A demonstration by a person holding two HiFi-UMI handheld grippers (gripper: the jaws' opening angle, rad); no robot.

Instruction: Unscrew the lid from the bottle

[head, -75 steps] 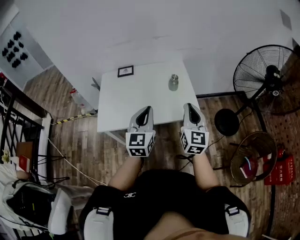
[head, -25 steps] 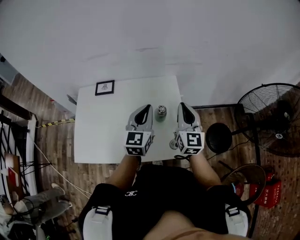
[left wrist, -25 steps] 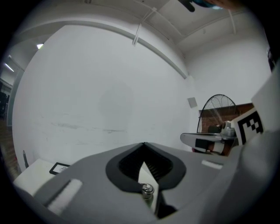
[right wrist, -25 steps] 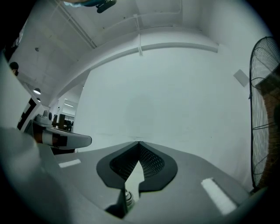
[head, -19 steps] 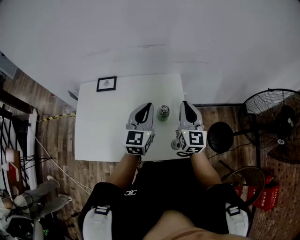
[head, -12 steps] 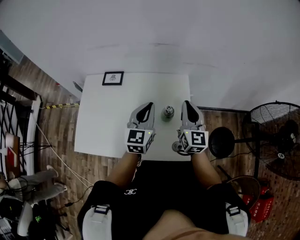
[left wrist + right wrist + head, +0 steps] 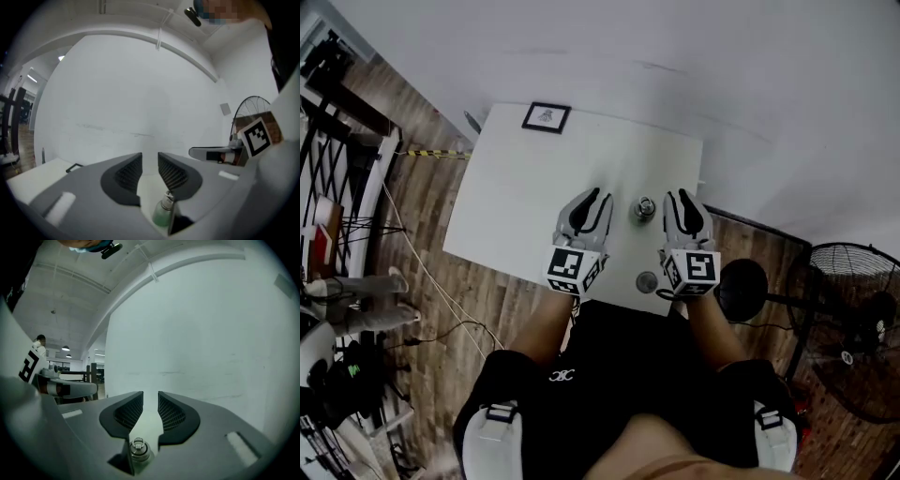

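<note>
A small green-tinted bottle (image 7: 646,208) with a metal top stands upright on the white table (image 7: 516,202), between my two grippers. The left gripper (image 7: 592,193) lies just left of it and the right gripper (image 7: 682,193) just right of it, both pointing away from me. In the left gripper view the bottle (image 7: 164,213) shows low down beside the right jaw. The left gripper (image 7: 150,161) has a narrow gap with nothing in it, and its jaws are opening. In the right gripper view the bottle (image 7: 138,448) sits below the jaws. The right gripper (image 7: 150,401) is opening too, with nothing in its gap.
A small framed picture (image 7: 546,116) lies at the table's far left corner. A small round grey thing (image 7: 647,281) shows near the front edge by the right gripper's cube; I cannot tell what it is. A floor fan (image 7: 853,328) stands to the right. A white wall lies behind the table.
The grippers have come forward from the table's front edge to either side of the bottle. Over the last second the head view has swung, so the table now looks turned.
</note>
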